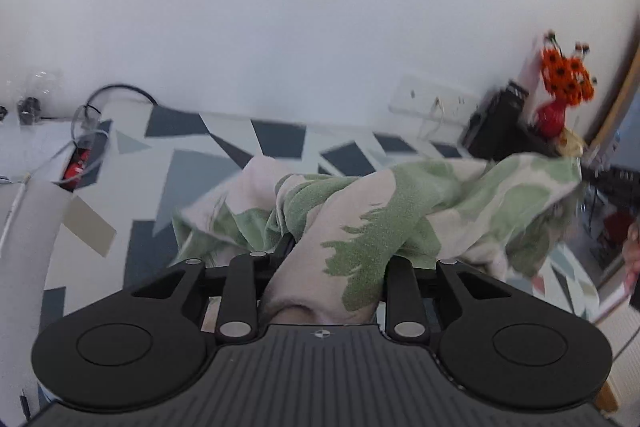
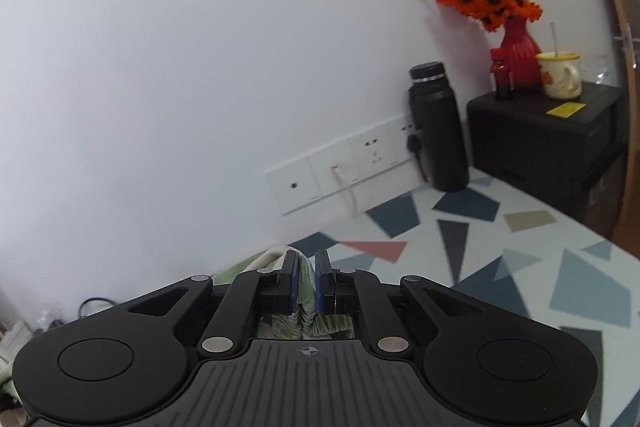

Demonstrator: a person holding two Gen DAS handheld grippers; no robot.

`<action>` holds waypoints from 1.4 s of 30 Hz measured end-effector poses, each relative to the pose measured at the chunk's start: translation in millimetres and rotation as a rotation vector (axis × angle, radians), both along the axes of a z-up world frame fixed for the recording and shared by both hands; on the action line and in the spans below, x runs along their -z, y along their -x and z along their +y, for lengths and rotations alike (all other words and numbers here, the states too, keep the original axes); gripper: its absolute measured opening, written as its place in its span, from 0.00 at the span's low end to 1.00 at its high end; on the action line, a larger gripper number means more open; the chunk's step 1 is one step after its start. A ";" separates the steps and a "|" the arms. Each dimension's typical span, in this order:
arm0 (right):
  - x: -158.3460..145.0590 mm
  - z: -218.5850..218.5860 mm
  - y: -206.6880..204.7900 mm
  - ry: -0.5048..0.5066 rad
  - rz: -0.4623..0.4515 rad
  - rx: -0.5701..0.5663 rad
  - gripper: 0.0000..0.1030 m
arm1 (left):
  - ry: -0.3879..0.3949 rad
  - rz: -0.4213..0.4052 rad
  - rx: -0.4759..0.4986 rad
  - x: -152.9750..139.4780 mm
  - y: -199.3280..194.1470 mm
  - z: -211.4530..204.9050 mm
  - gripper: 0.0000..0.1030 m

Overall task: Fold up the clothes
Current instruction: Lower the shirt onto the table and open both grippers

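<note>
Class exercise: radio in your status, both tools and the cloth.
Right tool shut on green-and-cream towel. Left tool draped in it, grip unclear. Black flask off to one side.

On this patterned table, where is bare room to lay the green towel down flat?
Bare tabletop lies between the right gripper, the wall sockets and the black box. It is crowded at the back: the black bottle and box there, and cables at the other end.
</note>
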State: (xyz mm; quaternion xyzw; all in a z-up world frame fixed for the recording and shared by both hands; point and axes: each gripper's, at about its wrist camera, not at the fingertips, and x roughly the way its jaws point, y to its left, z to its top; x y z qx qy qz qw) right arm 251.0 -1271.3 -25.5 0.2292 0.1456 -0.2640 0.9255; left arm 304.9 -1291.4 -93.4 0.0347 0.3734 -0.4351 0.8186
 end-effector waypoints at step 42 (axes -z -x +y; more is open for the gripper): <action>-34.1 -117.4 35.7 -0.167 0.118 -0.186 0.54 | -0.193 0.099 -0.070 65.7 72.1 -58.5 0.91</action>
